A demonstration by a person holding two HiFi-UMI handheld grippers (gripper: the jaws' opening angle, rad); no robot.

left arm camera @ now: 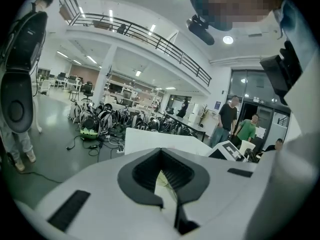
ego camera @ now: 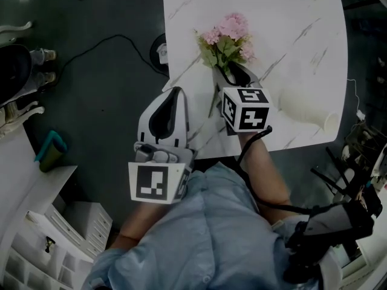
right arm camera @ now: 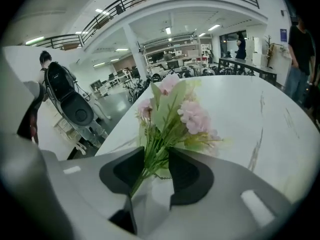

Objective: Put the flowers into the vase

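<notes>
The right gripper (right arm camera: 155,166) has its jaws apart, with the green stems of the pink artificial flower bunch (right arm camera: 172,114) between them. The white ceramic vase (ego camera: 302,109) lies to their right. The left gripper (left arm camera: 162,171) seems closed and empty.

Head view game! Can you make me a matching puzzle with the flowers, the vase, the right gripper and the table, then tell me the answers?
1. flowers
2. vase
3. right gripper
4. table

A. lying on its side
B. white with grey veins
C. pink, lying on the table
D. jaws open around the stems

Pairs: 1-C, 2-A, 3-D, 4-B
</notes>
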